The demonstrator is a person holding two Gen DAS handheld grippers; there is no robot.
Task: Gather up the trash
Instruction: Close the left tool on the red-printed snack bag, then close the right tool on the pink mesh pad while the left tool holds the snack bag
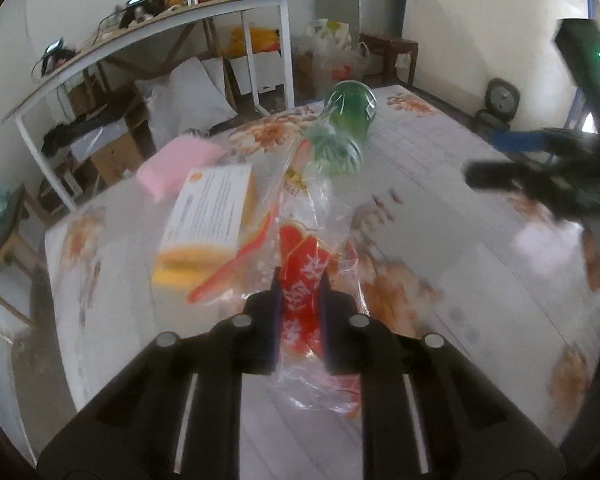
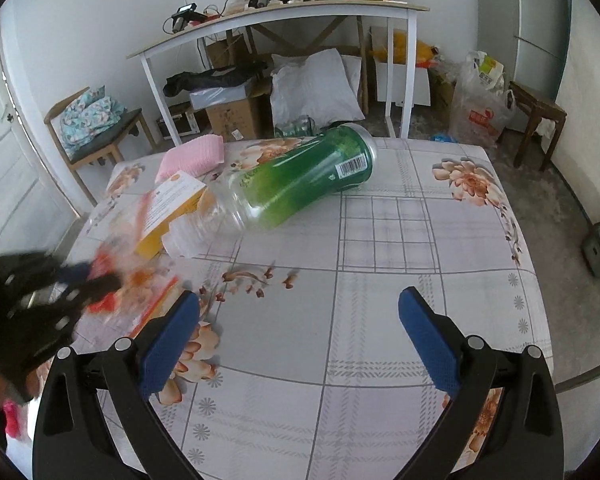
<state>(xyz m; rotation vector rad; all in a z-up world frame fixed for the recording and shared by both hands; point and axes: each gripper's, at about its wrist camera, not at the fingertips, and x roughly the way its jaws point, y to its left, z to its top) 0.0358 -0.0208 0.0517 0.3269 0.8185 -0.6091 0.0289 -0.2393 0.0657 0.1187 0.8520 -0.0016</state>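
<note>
My left gripper (image 1: 300,280) is shut on a clear plastic bag with red print (image 1: 304,276), held over the flowered tablecloth (image 1: 440,208); it shows blurred at the left of the right wrist view (image 2: 100,280). A clear bottle with a green label (image 2: 296,188) lies on its side at the far middle of the table, also in the left wrist view (image 1: 344,132). An orange and white box (image 1: 212,216) lies left of the bag. My right gripper (image 2: 300,308) is open and empty above the table's near middle; it appears blurred in the left wrist view (image 1: 540,168).
A pink sponge (image 2: 192,156) lies at the table's far left corner. Beyond the table stand a white desk (image 2: 284,16) with clutter, cardboard boxes (image 2: 232,116), a wooden chair (image 2: 96,132), filled plastic bags (image 2: 480,96) and a small stool (image 2: 536,116).
</note>
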